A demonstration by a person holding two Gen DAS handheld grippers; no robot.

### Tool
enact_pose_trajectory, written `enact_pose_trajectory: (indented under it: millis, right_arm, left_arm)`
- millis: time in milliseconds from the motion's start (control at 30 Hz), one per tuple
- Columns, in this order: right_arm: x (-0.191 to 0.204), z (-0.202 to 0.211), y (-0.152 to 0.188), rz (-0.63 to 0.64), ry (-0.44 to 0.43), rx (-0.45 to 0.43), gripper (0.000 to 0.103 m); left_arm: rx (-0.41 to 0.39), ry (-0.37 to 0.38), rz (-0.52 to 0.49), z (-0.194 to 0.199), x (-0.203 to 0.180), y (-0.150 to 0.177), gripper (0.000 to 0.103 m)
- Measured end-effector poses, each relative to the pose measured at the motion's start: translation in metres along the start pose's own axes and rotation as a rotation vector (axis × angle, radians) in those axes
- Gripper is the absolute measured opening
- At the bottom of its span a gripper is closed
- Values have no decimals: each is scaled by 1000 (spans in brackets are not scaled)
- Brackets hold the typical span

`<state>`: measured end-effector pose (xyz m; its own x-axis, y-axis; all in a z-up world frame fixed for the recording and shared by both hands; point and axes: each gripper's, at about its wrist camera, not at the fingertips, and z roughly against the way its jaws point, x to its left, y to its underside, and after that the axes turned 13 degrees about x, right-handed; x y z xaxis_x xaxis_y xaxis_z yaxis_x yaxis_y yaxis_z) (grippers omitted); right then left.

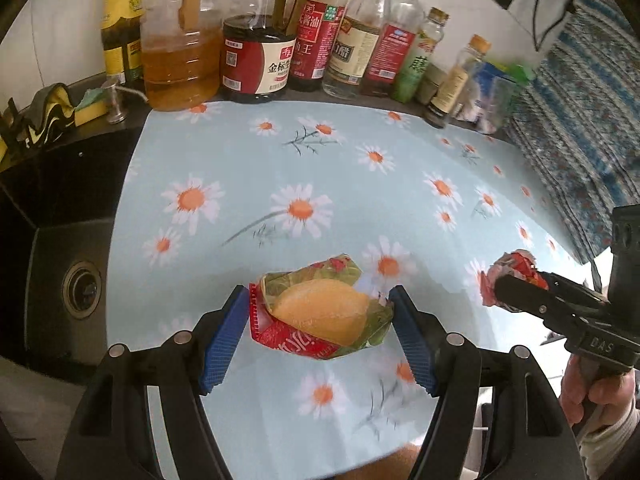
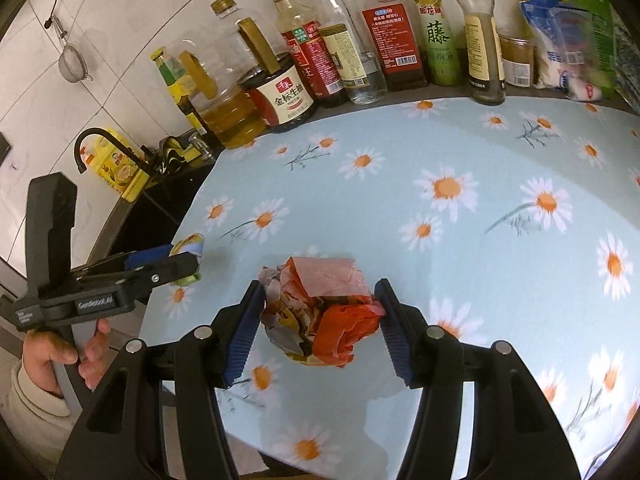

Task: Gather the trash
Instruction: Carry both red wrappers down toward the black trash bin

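Note:
My left gripper [image 1: 320,316] is shut on a crumpled snack wrapper [image 1: 324,312], red and green with a yellow picture, held just above the daisy tablecloth [image 1: 320,184]. My right gripper [image 2: 320,312] is shut on a crumpled red and pink wrapper ball [image 2: 320,312], also above the cloth. In the left wrist view the right gripper [image 1: 496,284] with its red ball [image 1: 514,268] is at the right. In the right wrist view the left gripper [image 2: 188,260] with its wrapper [image 2: 188,244] is at the left.
A row of oil, soy sauce and vinegar bottles [image 1: 256,56] lines the back wall. A dark sink [image 1: 60,264] with a drain lies left of the table. Sponges [image 1: 60,108] sit behind it. Bags [image 2: 568,40] stand at the back right. A patterned cloth [image 1: 580,140] hangs right.

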<state>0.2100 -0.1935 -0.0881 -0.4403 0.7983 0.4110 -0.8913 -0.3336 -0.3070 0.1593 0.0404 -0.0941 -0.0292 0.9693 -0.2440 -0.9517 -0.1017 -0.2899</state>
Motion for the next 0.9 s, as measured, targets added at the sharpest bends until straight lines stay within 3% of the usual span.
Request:
enact_pose_trajectory:
  millis: [600, 900]
  right_arm:
    - [95, 1, 126, -104, 58, -2, 57]
    - [114, -30, 176, -156, 69, 78, 58]
  left_arm:
    - [21, 139, -85, 35, 39, 119, 69]
    - [80, 162, -82, 23, 58, 169, 69]
